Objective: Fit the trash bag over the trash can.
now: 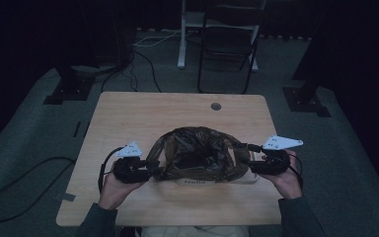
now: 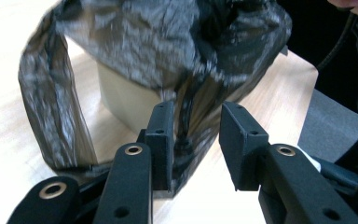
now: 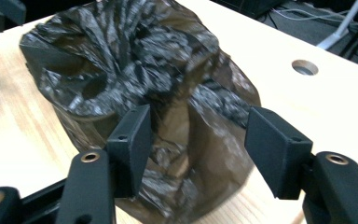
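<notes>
A dark, crinkled plastic bag [image 1: 197, 153] sits over a pale container [image 1: 197, 181] at the middle of the wooden table [image 1: 143, 113]. My left gripper [image 1: 154, 170] is at the bag's left side and my right gripper [image 1: 246, 159] at its right side. In the left gripper view the left gripper [image 2: 193, 116] is open. A twisted strand of the bag [image 2: 168, 42] hangs in the gap against one pad, and the beige container wall [image 2: 121, 98] shows beneath. In the right gripper view the right gripper [image 3: 200, 121] stands wide open, with loose folds of the bag [image 3: 121, 56] between the jaws, unpressed.
A round cable hole [image 1: 215, 106] lies in the table's far side, also in the right gripper view [image 3: 304, 67]. Behind the table stands a dark chair [image 1: 227, 44]. Cables [image 1: 15, 187] trail on the floor at the left. The person's forearms come in over the near edge.
</notes>
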`<state>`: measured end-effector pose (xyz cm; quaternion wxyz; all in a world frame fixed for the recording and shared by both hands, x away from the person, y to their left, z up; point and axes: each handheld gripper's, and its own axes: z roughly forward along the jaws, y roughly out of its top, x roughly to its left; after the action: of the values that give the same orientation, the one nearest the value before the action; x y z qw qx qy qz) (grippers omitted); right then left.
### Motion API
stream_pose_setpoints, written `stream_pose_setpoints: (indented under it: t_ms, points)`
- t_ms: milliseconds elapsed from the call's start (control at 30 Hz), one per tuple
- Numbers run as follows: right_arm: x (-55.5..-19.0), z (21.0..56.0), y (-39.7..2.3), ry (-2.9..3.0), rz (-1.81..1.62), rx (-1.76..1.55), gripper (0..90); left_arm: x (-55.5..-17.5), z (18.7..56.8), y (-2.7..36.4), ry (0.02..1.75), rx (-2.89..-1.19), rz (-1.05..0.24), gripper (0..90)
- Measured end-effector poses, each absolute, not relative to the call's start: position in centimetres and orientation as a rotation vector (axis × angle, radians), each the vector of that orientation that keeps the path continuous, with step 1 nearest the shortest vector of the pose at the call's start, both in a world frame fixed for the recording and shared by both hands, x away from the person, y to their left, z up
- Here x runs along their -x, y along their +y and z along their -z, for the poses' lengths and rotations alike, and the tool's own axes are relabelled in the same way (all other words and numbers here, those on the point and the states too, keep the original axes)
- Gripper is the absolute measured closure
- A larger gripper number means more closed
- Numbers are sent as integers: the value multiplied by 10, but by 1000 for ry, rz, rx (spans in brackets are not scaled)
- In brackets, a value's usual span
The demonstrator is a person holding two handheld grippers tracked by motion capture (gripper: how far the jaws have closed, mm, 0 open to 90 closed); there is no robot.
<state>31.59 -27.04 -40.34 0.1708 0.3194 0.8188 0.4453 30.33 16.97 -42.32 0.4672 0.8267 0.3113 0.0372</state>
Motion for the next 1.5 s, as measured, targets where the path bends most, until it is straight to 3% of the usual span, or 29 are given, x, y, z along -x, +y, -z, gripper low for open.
stream_pose_setpoints:
  t_ms: [633, 1133, 1500]
  points:
    - [-321, 404, -229, 2403, -1256, -819, 492, -330, 399, 122, 695, -2110, -199, 596]
    - [-328, 409, -209, 2449, -1265, -801, 550, -344, 395, 84, 646, -2224, -359, 524]
    - [-327, 410, -207, 2466, -1256, -795, 580, -347, 399, 62, 603, -2330, -479, 559]
